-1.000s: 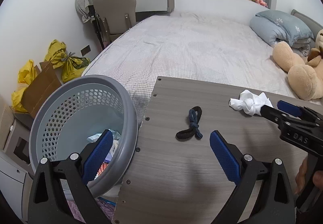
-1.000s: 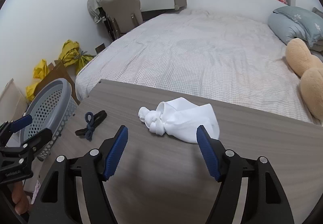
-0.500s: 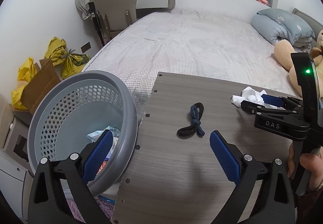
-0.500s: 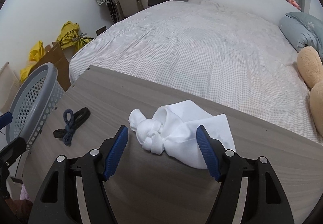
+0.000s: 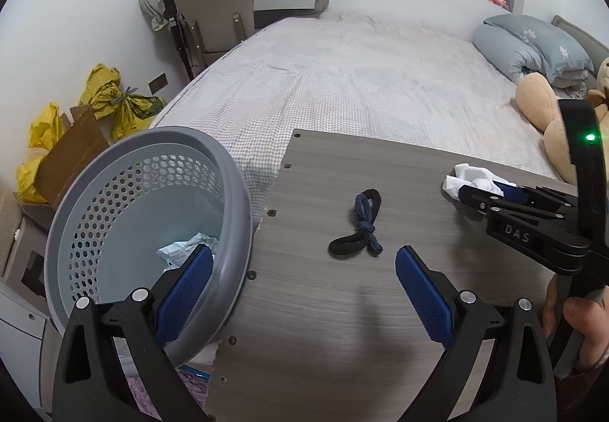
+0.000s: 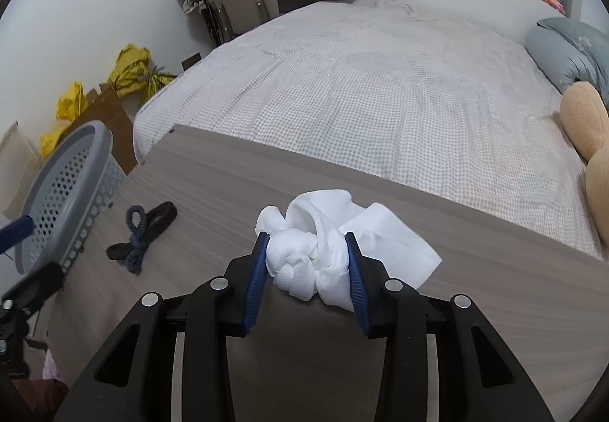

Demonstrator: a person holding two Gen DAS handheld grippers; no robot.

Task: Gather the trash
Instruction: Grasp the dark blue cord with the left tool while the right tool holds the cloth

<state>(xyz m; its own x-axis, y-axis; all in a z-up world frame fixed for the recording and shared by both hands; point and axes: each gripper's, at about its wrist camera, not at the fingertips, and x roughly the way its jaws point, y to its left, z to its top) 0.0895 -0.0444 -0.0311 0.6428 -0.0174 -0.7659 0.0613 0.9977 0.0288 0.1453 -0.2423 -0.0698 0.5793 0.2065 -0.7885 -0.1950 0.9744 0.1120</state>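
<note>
A knotted white cloth (image 6: 323, 250) lies on the grey wooden table (image 6: 495, 307). My right gripper (image 6: 308, 250) is shut on its knot; the cloth (image 5: 470, 176) and right gripper (image 5: 495, 193) also show at the right of the left wrist view. A knotted black and blue band (image 5: 359, 227) lies on the table (image 5: 342, 326) in front of my left gripper (image 5: 300, 285), which is open and empty. The band (image 6: 141, 235) also shows in the right wrist view. A grey perforated basket (image 5: 114, 193) with some paper scraps stands off the table's left edge, beside the left finger.
A bed (image 5: 361, 79) with a checked sheet lies beyond the table, with a blue pillow (image 5: 533, 41) and a plush bear (image 5: 544, 109) at right. A chair (image 5: 213, 14), yellow bags (image 5: 114, 98) and cardboard (image 5: 72, 151) stand by the left wall.
My right gripper moved forward over the white cloth and closed on its knot. The left gripper has barely moved and stays open.
</note>
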